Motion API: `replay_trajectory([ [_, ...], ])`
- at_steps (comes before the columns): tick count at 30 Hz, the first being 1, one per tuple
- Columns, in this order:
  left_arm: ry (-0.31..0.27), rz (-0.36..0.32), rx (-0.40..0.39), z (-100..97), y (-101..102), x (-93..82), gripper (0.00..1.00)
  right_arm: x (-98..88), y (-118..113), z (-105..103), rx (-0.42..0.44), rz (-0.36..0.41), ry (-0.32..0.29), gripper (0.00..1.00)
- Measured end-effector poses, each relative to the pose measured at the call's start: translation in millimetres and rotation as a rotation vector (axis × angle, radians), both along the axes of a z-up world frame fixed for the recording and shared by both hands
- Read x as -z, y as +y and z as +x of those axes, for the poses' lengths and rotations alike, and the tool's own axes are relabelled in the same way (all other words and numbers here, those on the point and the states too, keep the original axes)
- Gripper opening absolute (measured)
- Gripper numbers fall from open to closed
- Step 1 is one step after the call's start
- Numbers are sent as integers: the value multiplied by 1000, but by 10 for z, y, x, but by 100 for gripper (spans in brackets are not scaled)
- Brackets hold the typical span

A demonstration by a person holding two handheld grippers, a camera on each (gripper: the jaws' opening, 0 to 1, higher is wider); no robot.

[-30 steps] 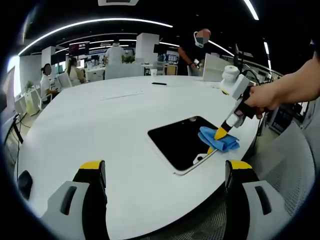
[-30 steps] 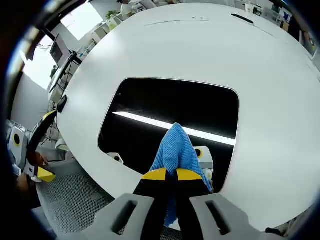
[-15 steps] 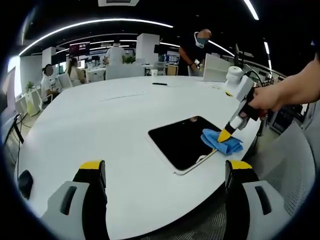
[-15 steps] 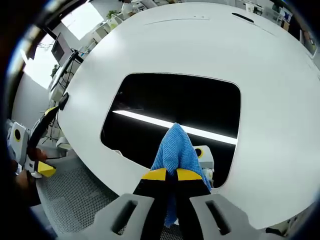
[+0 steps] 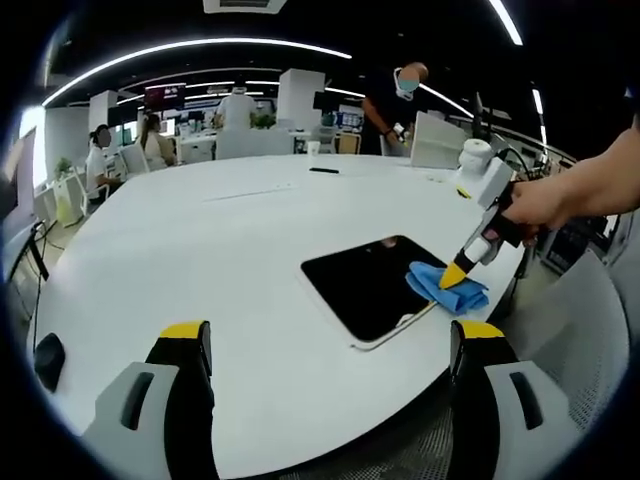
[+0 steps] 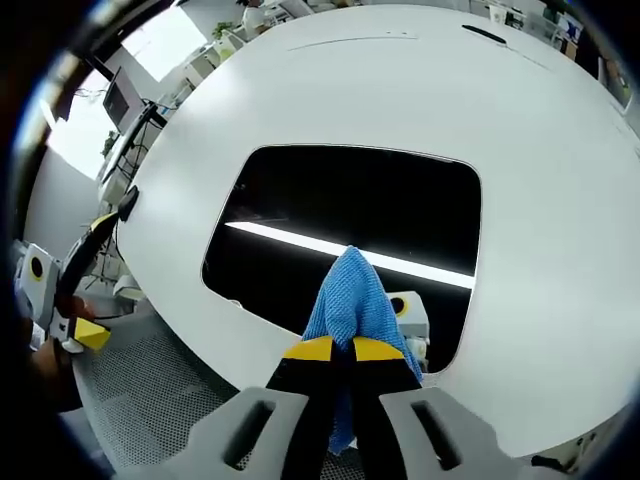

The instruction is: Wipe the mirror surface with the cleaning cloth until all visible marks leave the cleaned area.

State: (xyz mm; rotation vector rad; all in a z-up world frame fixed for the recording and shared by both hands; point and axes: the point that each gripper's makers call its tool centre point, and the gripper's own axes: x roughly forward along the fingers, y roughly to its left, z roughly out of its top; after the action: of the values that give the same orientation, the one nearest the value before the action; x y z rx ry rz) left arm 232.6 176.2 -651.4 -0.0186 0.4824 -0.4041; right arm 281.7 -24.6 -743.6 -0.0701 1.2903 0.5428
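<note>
You have one dark rectangular mirror with a pale rim [image 5: 370, 292] and one blue textured cleaning cloth [image 6: 352, 301]. Your right gripper [image 6: 333, 349] pinches that cloth between closed yellow-tipped jaws, slanting down from your hand [image 5: 530, 205] onto the mirror's near corner. Your left gripper [image 5: 330, 340] hangs back over the table edge, jaws spread wide with nothing between them. The mirror lies flat on the round white table [image 5: 200, 260] in an open office with ceiling light strips.

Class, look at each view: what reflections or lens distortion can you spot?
Right gripper view: the mirror reflects a bright ceiling light as a white streak behind the blue cloth. Left gripper view: fisheye bends the white table edge and ceiling light strips into curves.
</note>
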Motion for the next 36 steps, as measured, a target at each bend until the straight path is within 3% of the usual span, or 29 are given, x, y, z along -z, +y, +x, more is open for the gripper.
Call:
replay_trajectory([
  [5, 6, 1, 6, -15, -11, 10, 99, -12, 1, -12, -3, 1, 0, 0],
  [9, -30, 14, -1, 6, 3, -38, 99, -18, 0, -15, -6, 6, 1, 0],
  [14, -13, 7, 1, -1, -10, -18, 99, -36, -17, -28, -10, 5, 1, 0],
  [36, 5, 14, 9, -25, -38, 8, 99, -38, -366, 66, 45, 7, -2, 0],
])
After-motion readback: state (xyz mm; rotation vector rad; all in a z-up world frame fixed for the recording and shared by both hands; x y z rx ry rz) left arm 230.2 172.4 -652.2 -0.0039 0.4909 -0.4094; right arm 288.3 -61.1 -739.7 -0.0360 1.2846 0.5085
